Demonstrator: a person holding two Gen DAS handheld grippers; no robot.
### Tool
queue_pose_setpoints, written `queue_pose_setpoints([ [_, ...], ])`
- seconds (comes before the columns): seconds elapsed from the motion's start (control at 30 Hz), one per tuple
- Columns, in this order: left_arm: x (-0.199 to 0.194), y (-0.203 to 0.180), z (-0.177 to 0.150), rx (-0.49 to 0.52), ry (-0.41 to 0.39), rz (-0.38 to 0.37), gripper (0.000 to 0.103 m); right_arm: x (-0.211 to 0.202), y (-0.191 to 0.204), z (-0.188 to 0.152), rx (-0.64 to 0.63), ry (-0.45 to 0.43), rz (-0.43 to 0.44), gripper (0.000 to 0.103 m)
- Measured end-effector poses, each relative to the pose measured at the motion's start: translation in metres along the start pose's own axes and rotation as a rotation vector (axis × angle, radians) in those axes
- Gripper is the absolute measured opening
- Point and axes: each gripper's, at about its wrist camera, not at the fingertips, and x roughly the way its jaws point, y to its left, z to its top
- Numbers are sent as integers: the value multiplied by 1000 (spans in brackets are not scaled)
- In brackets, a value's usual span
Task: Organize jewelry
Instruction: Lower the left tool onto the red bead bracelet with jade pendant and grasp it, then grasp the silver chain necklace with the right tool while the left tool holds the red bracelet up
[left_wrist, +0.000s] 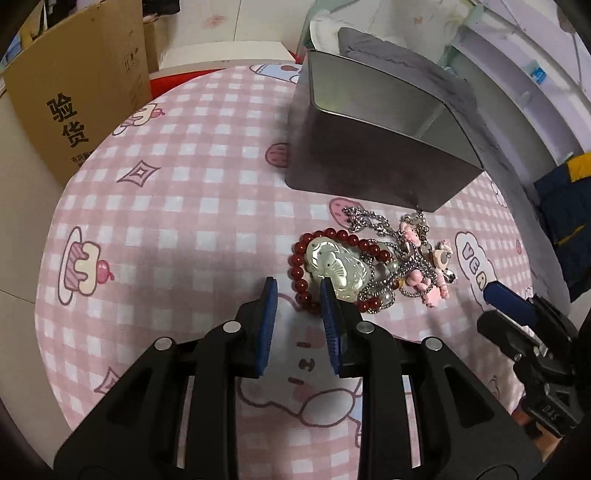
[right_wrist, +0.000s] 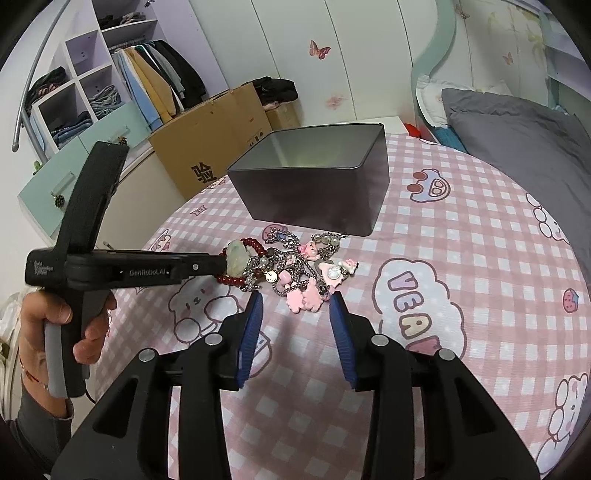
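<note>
Your left gripper (left_wrist: 297, 291) reaches level, jaws parted, at the pale green carved pendant (left_wrist: 338, 264) inside the red bead bracelet (left_wrist: 301, 284) on the pink checked bed (left_wrist: 184, 206). Your right gripper (right_wrist: 295, 301) hovers wide open beside the pink charms (right_wrist: 303, 295), before the grey metal tin (right_wrist: 317, 181).

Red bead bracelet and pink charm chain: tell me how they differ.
The bracelet is a closed ring of round dark-red beads; the chain is a tangle of silver links with pink figure charms. A pale carved pendant lies on the bracelet; no pendant lies on the chain. The left gripper is at the bracelet, one finger at the pendant; the right gripper is open just short of the chain. Both lie on the pink checked cloth before the tin.
</note>
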Motion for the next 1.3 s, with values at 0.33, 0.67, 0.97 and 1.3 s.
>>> queue_pose_setpoints([
  [0.33, 12, -21, 16, 92, -14, 156, 23, -2, 3, 2, 1, -12, 3, 39],
  [0.67, -2, 3, 7, 46, -95, -80, 7, -2, 5, 8, -6, -22, -14, 39],
  [0.97, -49, 14, -4, 10, -200, -299, 7, 5, 16, 11, -29, -12, -11, 39],
  [1.3, -88, 32, -12, -16, -293, -392, 7, 22, 52, 13, -113, 20, 34, 39],
])
